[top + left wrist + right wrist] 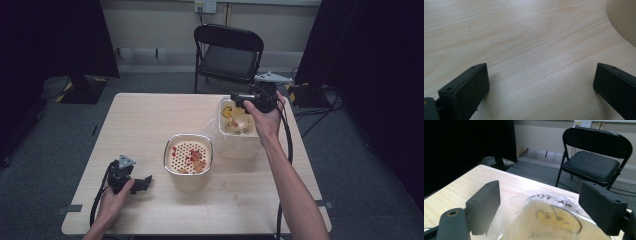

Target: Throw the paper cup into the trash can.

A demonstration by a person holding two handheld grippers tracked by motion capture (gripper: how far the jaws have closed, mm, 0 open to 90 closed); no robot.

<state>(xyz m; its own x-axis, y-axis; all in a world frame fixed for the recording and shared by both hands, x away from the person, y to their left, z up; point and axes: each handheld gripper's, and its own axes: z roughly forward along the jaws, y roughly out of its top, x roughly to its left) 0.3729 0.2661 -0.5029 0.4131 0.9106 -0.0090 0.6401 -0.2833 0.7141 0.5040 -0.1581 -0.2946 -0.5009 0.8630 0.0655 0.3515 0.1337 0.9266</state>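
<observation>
Left forearm and hand: nearest the high camera, coming in at the bottom left. The left hand [112,197] grips the left gripper [143,183] low over the near left part of the table [150,120].
Left gripper: jaws spread wide with nothing between them. In the left gripper view the left gripper [541,82] has bare wood grain of the table [524,37] between its two black jaws, and a grey three-cornered plate sits on top of it in the high view.
Cream tub: just ahead and to the right of the left gripper stands a cream tub [188,165] with a metal rim. A perforated insert inside it carries small red and orange pieces. Its curved pale wall [624,22] shows at the upper right of the left gripper view, apart from the jaws.
Right hand: the right hand [265,117] holds the right gripper [235,98] raised at the far right part of the table, its cable trailing down along the forearm.
Right gripper: jaws stand wide apart and hold nothing. In its own view the right gripper [539,205] hovers above a bag-covered container, not touching it.
Bag-covered container: directly below the right gripper, a pale container [239,132] wrapped in clear plastic [549,217], with a yellow shape and dark markings showing through; contents unclear. It stands just beside the cream tub, on its far right.
Folding chair: a black folding chair [227,52] [596,157] stands on the grey floor beyond the right gripper, past the far table edge.
Surroundings: dark curtains hang at both sides of the room.
</observation>
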